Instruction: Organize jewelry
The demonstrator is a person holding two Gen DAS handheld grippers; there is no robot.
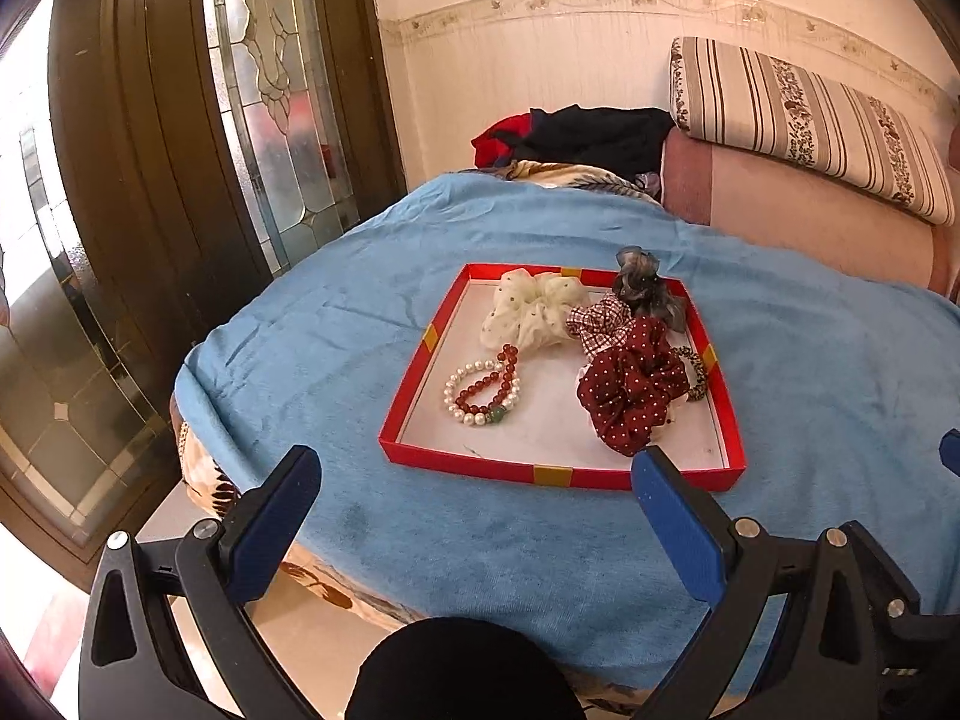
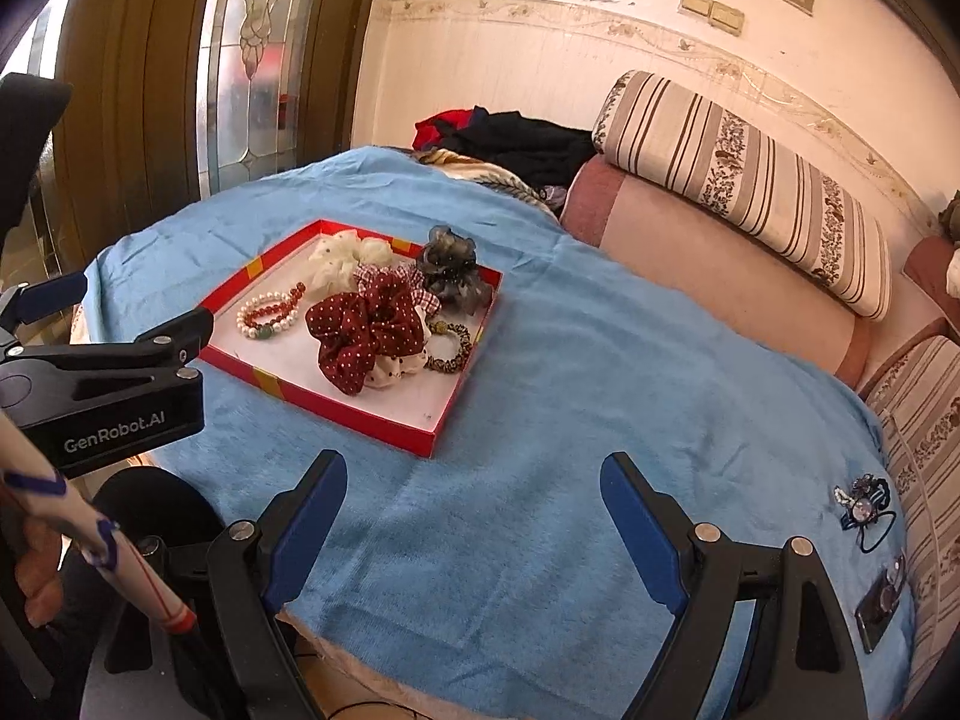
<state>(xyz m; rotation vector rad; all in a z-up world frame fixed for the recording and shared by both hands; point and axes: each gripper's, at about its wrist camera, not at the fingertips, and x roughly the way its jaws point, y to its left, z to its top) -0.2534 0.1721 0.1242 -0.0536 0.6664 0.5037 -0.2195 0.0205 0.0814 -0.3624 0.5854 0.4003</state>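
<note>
A red tray [image 1: 414,381] [image 2: 354,414] lies on the blue cloth. It holds a cream scrunchie [image 1: 531,309], a dark red dotted scrunchie [image 1: 630,390] [image 2: 366,324], a checked scrunchie [image 1: 597,321], a grey hair flower [image 1: 645,291] [image 2: 447,267], a pearl bracelet [image 1: 474,417] crossed with a red bead bracelet [image 1: 489,381] [image 2: 270,312], and a leopard band [image 2: 450,351]. My left gripper [image 1: 480,516] is open and empty before the tray's near edge. My right gripper [image 2: 474,516] is open and empty over bare cloth. A blue hair tie with a charm [image 2: 864,507] lies at the far right.
The blue cloth [image 1: 840,360] covers a bed. Striped bolster [image 2: 750,192] and pink cushion [image 2: 690,264] lie along the wall. Dark clothes [image 1: 594,135] are piled at the bed's head. A glass door [image 1: 270,90] stands left. A dark clip-like thing [image 2: 879,603] lies near the right edge.
</note>
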